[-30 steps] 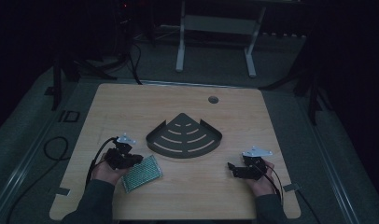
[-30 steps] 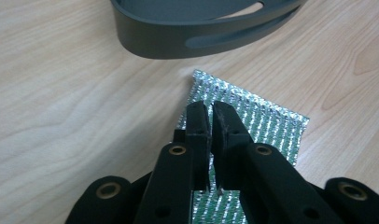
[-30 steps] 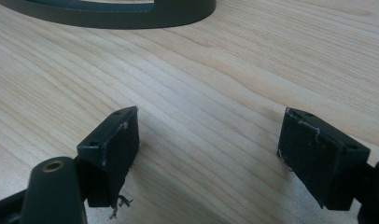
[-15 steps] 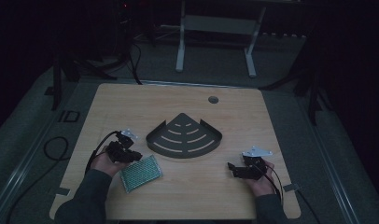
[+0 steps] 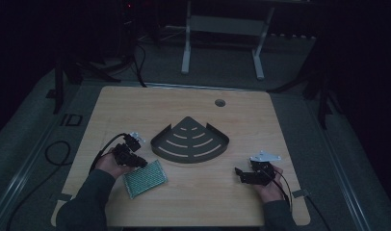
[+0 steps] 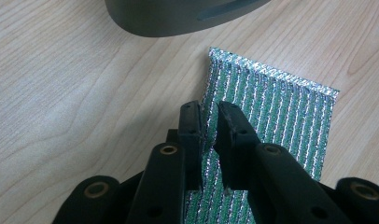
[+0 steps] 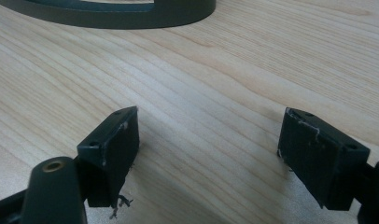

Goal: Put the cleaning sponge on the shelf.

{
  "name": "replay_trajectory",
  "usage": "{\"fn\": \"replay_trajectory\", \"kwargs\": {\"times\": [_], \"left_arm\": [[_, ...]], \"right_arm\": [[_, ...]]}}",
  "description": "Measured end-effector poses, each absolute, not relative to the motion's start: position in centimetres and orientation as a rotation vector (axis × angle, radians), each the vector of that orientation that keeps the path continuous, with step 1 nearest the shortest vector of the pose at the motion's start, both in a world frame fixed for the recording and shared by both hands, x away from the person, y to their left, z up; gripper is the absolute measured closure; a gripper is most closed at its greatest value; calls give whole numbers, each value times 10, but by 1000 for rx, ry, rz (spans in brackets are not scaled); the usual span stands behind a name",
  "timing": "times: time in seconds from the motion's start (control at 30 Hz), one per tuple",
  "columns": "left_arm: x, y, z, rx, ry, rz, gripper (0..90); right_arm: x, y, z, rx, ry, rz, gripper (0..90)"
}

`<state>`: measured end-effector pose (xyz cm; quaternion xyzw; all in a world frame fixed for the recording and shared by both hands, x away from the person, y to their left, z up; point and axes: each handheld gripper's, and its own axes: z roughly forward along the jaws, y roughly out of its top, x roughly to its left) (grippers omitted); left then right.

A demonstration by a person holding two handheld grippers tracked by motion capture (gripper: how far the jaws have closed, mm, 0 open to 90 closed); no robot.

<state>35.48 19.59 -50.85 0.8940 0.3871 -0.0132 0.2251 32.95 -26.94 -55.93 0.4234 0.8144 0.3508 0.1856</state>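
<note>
Left claw (image 6: 207, 122) pinches the near edge of a green, silver-striped scouring cloth (image 6: 271, 121) lying flat on the pale wood table (image 5: 193, 192), just beside a dark, slotted, fan-shaped corner shelf (image 5: 189, 142). It looks thin, light and limp, best taken by an edge. Right claw (image 7: 208, 154) rests spread wide, empty.

A light wooden table (image 5: 136, 103) carries a dark grey fan-shaped corner tray (image 5: 189, 141) with curved slots near its middle. A green, silver-striped scouring pad (image 5: 144, 178) lies flat toward the near left edge. A small round hole (image 5: 219, 102) sits near the far edge.
</note>
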Motion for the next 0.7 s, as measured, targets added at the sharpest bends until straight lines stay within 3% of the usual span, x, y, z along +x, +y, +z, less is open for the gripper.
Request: {"fn": "replay_trajectory", "kwargs": {"times": [0.7], "left_arm": [[363,202,-515,2489,1073,-172,751]], "right_arm": [[330,-269,-559,1193,2294,988,199]]}}
